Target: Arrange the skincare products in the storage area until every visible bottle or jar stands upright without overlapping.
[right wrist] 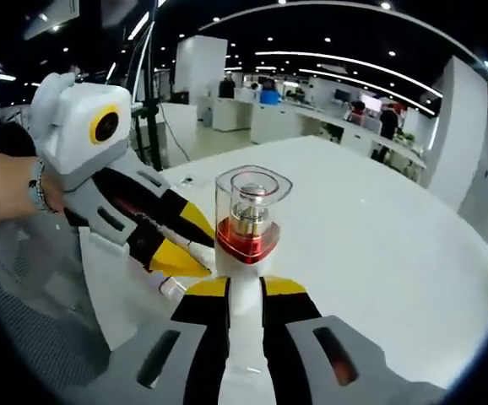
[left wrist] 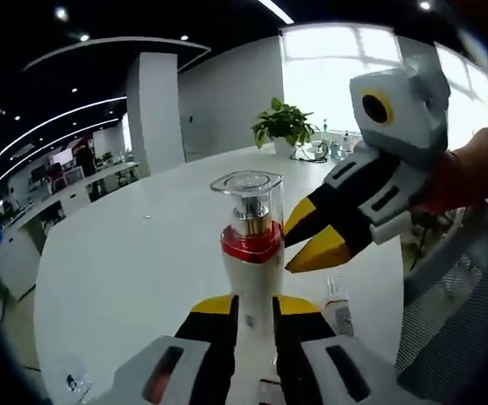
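Left claw [left wrist: 254, 305] pinching the white pump bottle [left wrist: 251, 253] low at frame centre, right claw [right wrist: 245, 287] likewise clamping its body, bottle standing upright with clear cap and red collar, white counter [left wrist: 143, 253] spreading behind, potted plant [left wrist: 282, 125] at upper right

Hidden, cropped and unreadable parts

Your left gripper [left wrist: 255, 310] covers the lower body of the bottle [left wrist: 251, 253] in the left gripper view, and the bottle's base runs off the bottom edge; the same holds in the right gripper view, where your right gripper [right wrist: 245, 291] hides it below the red collar [right wrist: 245, 239]. The small item [left wrist: 338, 308] lying on the white table [left wrist: 143, 253] just right of your jaws is too blurred to identify. The distant desks [right wrist: 328, 118] and people are too small to make out.
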